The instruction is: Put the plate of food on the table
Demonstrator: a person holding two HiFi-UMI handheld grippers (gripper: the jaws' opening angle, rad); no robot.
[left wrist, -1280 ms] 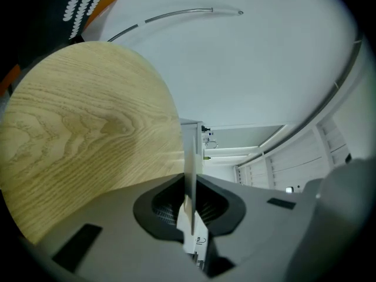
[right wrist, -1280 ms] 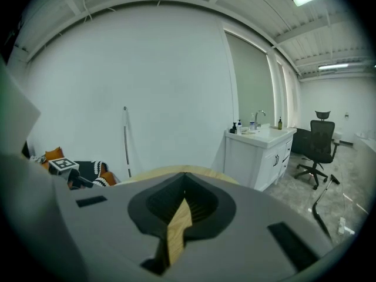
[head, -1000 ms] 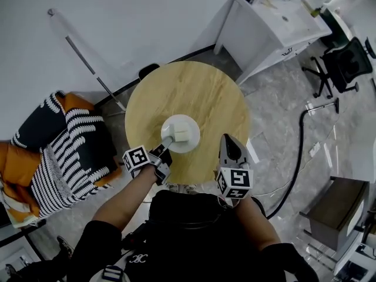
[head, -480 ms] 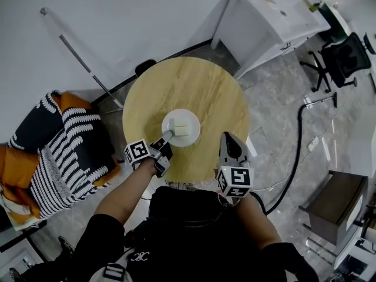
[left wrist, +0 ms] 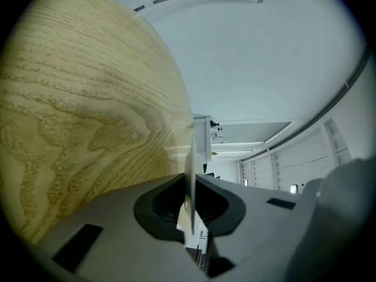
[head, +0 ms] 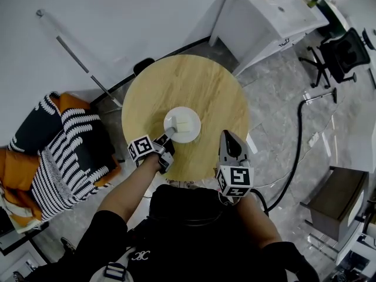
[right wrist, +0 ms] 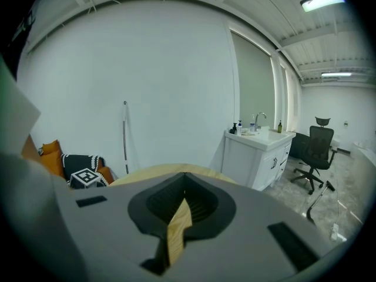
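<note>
A white plate (head: 189, 133) with a pale block of food (head: 183, 121) is over the near middle of the round wooden table (head: 194, 87). My left gripper (head: 168, 137) is shut on the plate's near-left rim. In the left gripper view that rim (left wrist: 191, 157) shows edge-on between the jaws of the left gripper (left wrist: 191, 207), with the table top (left wrist: 88, 116) close beside it. Whether the plate touches the table I cannot tell. My right gripper (head: 230, 141) hovers at the table's near-right edge, shut and holding nothing; the right gripper (right wrist: 179, 228) faces across the table (right wrist: 158, 172).
A white sink cabinet (head: 276, 16) stands beyond the table on the right, with a black office chair (head: 343, 54) past it. A striped blanket on an orange seat (head: 64, 151) is at the left. A black hose (head: 296, 151) lies on the floor to the right.
My left gripper has carried the plate a little farther in over the table. The right gripper has stayed where it was.
</note>
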